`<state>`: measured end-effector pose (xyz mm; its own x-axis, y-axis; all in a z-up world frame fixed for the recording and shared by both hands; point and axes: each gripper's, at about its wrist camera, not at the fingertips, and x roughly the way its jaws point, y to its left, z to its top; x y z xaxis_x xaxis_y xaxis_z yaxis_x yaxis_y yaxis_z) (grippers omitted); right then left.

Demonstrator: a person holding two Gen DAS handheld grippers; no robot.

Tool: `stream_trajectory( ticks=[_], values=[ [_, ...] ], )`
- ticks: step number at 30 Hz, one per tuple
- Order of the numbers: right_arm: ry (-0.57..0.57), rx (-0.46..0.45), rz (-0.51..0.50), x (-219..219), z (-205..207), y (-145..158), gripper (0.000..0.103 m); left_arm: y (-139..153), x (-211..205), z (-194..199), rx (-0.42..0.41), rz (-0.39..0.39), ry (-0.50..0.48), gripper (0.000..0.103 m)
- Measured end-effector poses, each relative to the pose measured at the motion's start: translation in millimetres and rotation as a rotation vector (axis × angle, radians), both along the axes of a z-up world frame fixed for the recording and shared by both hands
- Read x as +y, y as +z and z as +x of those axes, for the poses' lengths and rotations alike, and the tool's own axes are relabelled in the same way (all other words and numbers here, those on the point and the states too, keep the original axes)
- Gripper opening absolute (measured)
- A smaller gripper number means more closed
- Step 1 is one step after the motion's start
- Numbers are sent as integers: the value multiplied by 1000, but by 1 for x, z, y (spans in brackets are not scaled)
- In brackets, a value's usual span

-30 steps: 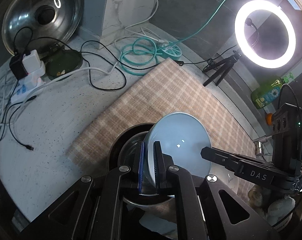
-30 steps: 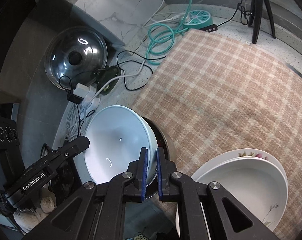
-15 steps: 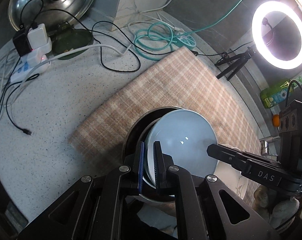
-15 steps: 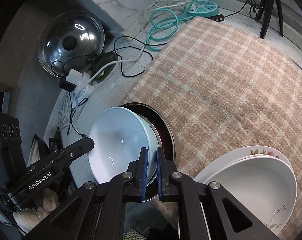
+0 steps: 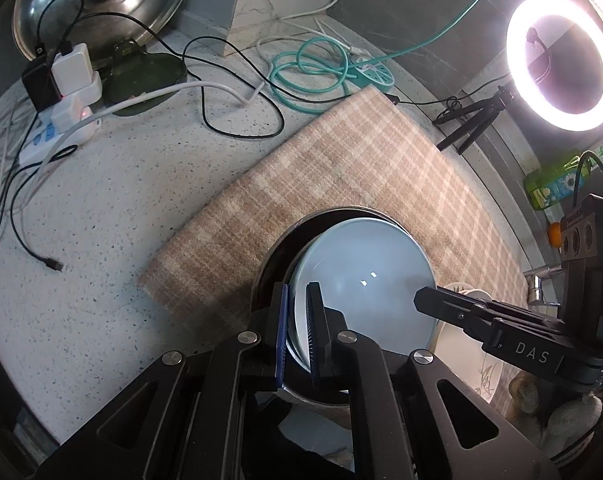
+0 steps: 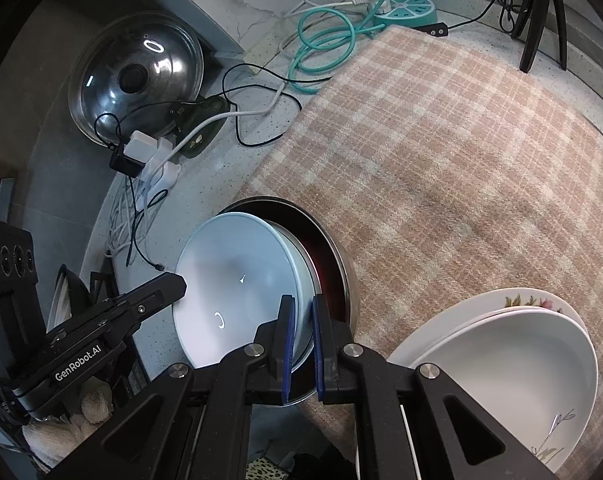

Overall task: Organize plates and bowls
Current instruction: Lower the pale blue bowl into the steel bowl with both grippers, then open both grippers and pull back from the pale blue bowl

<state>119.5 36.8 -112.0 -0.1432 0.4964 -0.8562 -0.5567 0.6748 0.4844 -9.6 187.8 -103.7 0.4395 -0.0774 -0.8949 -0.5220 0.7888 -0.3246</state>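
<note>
A pale blue glazed bowl (image 5: 365, 276), gripped at opposite rims by the clenched left claw (image 5: 297, 320) and right claw (image 6: 303, 340), is held tilted inside the round steel pan (image 6: 341, 276) at six o'clock on the worktop (image 5: 101, 208), best levelled before release.

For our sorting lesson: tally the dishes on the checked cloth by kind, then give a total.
Pale blue ceramic bowl: 1
Round steel bowl with dark red inside: 1
White ceramic plates, stacked: 2
Total: 4
</note>
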Motion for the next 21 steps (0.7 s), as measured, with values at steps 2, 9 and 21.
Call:
stream_trajectory(
  ticks=[2,9,21],
  values=[
    [12,-4,0,0,-1,1,11,0,0,0,1,-5,-1,7],
    [-2,7,14,-6,-2,7,13,2,3,-4,-3,3,4,13],
    [-55,-77,131,-53,-10,48,32,24,4,-51,-114,-17,86,13]
  ],
)
